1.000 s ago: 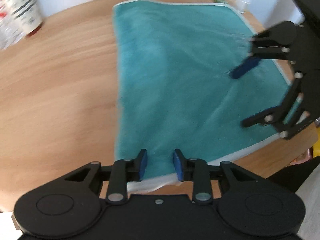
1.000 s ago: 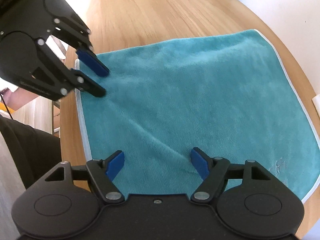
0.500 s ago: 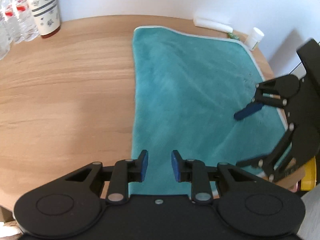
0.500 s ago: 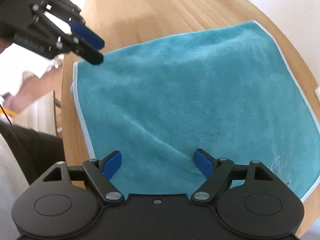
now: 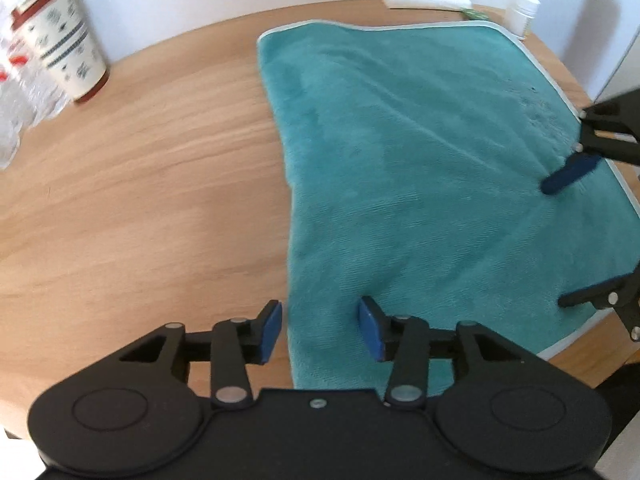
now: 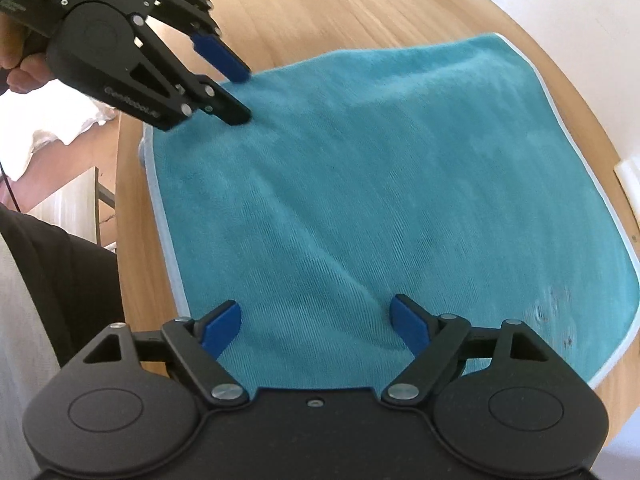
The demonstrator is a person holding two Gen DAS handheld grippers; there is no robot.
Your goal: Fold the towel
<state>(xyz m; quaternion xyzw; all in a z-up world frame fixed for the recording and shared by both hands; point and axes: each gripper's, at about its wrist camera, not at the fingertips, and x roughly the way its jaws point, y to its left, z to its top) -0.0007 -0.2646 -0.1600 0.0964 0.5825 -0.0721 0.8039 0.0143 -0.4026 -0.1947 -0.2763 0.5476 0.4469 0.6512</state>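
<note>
Teal terry towel with pale hem (image 5: 420, 168) spread on round wooden table (image 5: 140, 184) | left gripper (image 5: 320, 328) jaws apart, straddling its near-left edge | right gripper (image 6: 316, 320) wide apart over near-right area

Bright daylight, blown out white left of the right gripper's fingers (image 6: 224, 322). Motion blur softens the desk (image 5: 140, 168) grain; fisheye bends the edges.

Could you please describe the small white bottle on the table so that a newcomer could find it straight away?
Start at the teal towel spread on the round wooden table. The small white bottle stands just past its far right corner, upright by the wall, unlike the flat white object lying beside it.
</note>
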